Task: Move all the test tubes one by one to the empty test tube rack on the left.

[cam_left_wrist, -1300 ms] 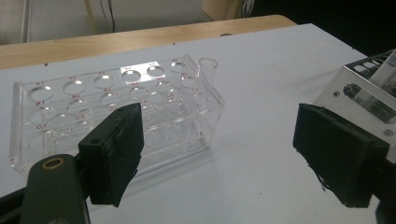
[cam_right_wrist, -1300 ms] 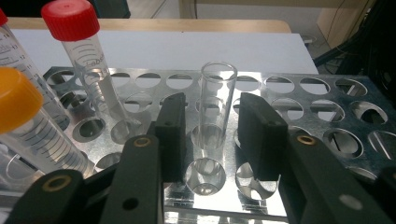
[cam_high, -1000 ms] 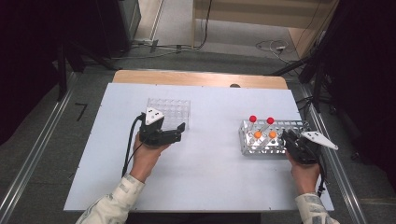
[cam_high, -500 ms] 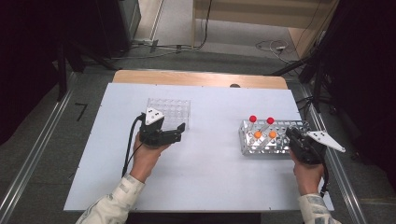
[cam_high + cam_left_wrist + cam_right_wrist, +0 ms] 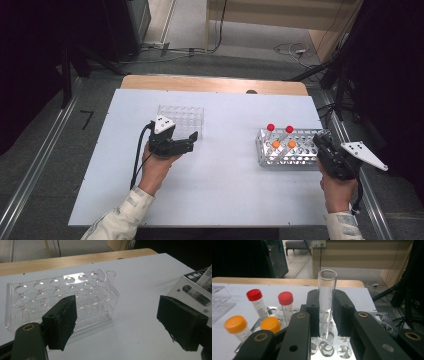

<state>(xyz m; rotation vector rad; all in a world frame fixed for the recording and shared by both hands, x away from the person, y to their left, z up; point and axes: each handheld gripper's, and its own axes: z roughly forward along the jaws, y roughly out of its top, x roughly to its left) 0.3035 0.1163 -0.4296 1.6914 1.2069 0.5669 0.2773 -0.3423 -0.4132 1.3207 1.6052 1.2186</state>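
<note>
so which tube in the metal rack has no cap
The clear glass tube clamped in the right hand-held gripper; the other four carry red or orange caps.

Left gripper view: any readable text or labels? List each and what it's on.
"A1", "B1", "C1": red hole labels at the left end of the clear acrylic rack, just legible.
Other red hole labels along its rows: too small and blurred to read.
Printed markings on the capped tubes in the right gripper view: blurred, unreadable.

Two red caps, two orange caps. Clear rack, silver rack, white table. Black claw pads.
</note>
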